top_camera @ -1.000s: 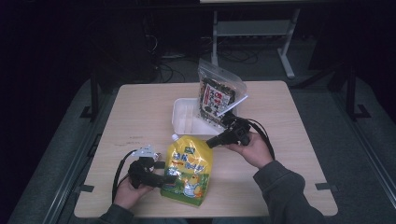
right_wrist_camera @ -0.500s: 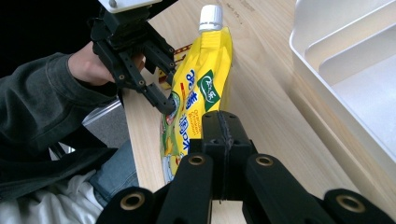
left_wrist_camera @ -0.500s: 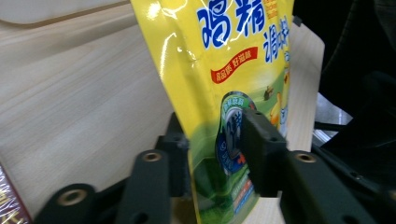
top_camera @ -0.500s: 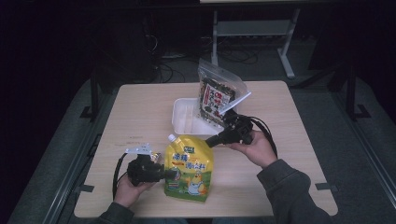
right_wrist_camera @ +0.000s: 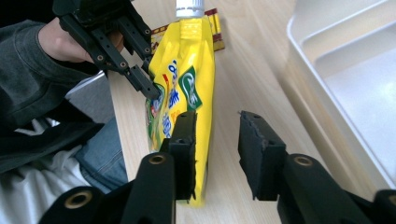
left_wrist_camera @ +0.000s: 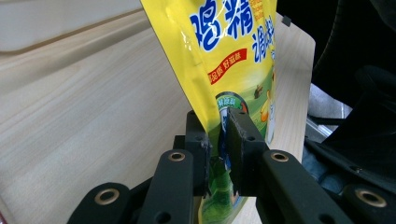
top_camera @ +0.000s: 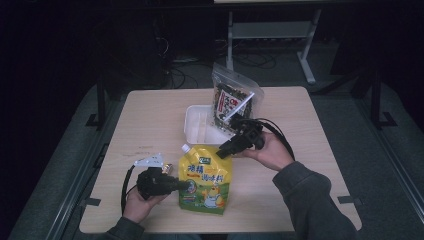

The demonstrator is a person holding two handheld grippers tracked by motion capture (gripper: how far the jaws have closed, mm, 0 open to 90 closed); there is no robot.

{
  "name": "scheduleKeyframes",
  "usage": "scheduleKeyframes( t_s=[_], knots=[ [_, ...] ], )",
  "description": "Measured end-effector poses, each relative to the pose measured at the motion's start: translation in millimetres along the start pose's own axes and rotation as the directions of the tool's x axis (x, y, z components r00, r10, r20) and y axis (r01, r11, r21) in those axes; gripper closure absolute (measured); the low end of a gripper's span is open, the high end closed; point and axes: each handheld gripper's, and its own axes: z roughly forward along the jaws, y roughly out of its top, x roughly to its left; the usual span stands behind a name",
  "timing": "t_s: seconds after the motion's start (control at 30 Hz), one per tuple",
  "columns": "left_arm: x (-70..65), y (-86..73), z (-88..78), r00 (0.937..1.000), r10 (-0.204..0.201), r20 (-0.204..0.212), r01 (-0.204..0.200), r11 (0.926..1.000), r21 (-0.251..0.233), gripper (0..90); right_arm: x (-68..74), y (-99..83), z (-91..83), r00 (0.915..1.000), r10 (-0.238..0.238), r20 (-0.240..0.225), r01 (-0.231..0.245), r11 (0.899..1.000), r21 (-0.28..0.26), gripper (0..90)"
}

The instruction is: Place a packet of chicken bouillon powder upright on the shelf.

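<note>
Wooden table [top_camera: 150, 125] bears an empty white tray [top_camera: 200, 125] beside a yellow pouch [top_camera: 205, 177].

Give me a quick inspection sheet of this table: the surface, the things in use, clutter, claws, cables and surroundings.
Surface: pale wooden table, faint scuffs near the left edge.
Job's things: yellow spouted pouch with a white cap, near the front edge.
Clutter: white tray mid-table; clear snack bag propped at its far right side.
Claws: left claw shut on the pouch's side edge, its jaws having just closed; right claw open beside the pouch's top, its jaws having just been opening, nothing pressed between them.
Cables: black cable loops from the left claw, another from the right.
Surroundings: dark room, grey floor, metal stand behind the table.
</note>
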Motion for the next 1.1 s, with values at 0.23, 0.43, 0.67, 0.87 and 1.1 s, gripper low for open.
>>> scheduleKeyframes(
  t_s=[0.23, 0.43, 0.67, 0.87, 1.1],
  knots=[
    [-1.7, 1.3, -1.0, 0.9998, 0.018, -0.002, -0.018, 0.9998, -0.001, 79.1, -3.0, 17.8, 20.3, 0.9977, -0.01, -0.066, 0.015, 0.997, 0.073, 73.6],
    [-1.6, 0.9, -0.5, 0.9997, 0.016, -0.017, -0.015, 0.9999, 0.004, 73.1, -1.9, 18.3, 19.0, 0.9956, -0.004, -0.093, 0.013, 0.995, 0.096, 86.0],
    [-4.1, 0.0, -1.8, 0.9978, 0.033, -0.058, -0.032, 0.9992, 0.024, 54.3, 0.5, 11.6, 14.4, 0.9877, 0.035, -0.152, -0.02, 0.995, 0.103, 89.1],
    [-3.1, -3.3, -5.2, 0.9958, 0.033, -0.086, -0.03, 0.999, 0.031, 43.1, 4.6, 4.5, 6.9, 0.9792, 0.065, -0.192, -0.053, 0.996, 0.067, 89.4],
    [-2.8, -3.9, -7.9, 0.9917, 0.04, -0.122, -0.037, 0.9987, 0.034, 35.4, 10.3, 0.5, -4.2, 0.9711, 0.079, -0.225, -0.083, 0.996, -0.01, 89.6]
  ],
)
